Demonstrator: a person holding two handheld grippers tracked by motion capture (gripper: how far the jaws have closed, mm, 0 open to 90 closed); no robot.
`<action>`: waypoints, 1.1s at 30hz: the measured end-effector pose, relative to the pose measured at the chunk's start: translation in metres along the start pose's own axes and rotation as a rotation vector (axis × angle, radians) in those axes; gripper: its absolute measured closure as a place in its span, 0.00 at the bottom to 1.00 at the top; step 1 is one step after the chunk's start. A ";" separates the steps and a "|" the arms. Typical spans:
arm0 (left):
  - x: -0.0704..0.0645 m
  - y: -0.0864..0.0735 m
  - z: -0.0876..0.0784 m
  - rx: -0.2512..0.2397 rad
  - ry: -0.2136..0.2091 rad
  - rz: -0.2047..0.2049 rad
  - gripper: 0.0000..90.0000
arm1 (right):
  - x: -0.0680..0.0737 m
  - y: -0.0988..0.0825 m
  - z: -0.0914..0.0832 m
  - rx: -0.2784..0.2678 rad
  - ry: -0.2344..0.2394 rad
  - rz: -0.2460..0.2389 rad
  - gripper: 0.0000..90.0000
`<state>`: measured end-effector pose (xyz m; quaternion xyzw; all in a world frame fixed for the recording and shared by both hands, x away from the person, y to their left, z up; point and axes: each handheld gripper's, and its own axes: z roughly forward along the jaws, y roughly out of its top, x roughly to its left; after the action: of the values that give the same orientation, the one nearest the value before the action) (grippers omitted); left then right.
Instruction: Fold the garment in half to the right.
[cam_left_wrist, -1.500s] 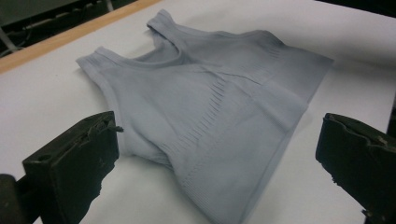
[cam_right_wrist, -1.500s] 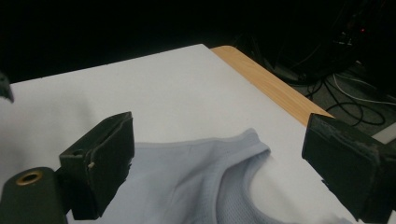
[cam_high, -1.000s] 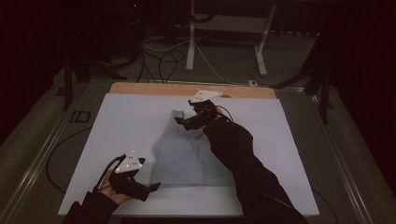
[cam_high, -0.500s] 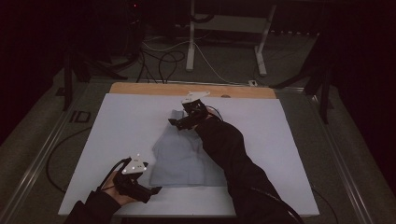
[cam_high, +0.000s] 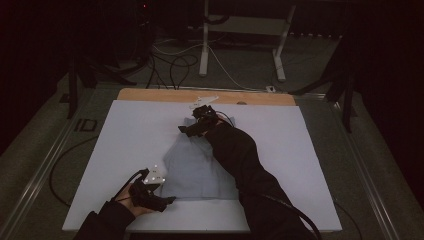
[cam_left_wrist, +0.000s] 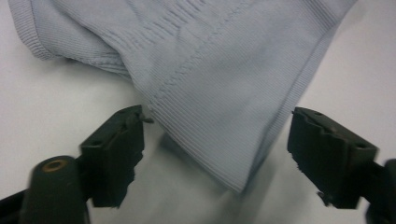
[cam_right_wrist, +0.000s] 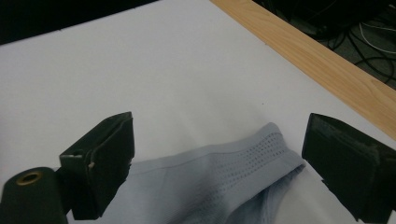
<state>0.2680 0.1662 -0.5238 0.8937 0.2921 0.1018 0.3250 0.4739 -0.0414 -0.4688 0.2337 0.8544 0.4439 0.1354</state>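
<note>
Ribbed pale-blue garment (cam_high: 197, 167) lies flat in the middle of the white table (cam_high: 125, 145), and we have our left gripper (cam_left_wrist: 215, 154) at its near corner, jaws just closing in but not yet pressing on the hem corner between them. Our right gripper (cam_right_wrist: 215, 158) stands wide over the far waistband edge, gripping nothing. If we close too shallow, the thin corner may slip out or only the top layer may lift, and uneven pulls from the two ends could bunch the cloth.
</note>
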 end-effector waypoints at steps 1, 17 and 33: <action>0.001 0.000 0.001 0.008 0.003 0.001 0.30 | 0.000 0.000 0.001 0.001 0.001 0.003 0.11; -0.005 0.007 0.005 0.060 -0.037 0.053 0.65 | -0.004 0.002 0.019 0.028 0.014 0.023 0.11; -0.006 0.014 0.003 0.013 -0.076 0.049 0.92 | -0.017 0.006 0.033 0.065 -0.001 0.077 0.11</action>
<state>0.2701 0.1527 -0.5171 0.9060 0.2581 0.0740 0.3273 0.5044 -0.0244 -0.4827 0.2711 0.8587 0.4205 0.1110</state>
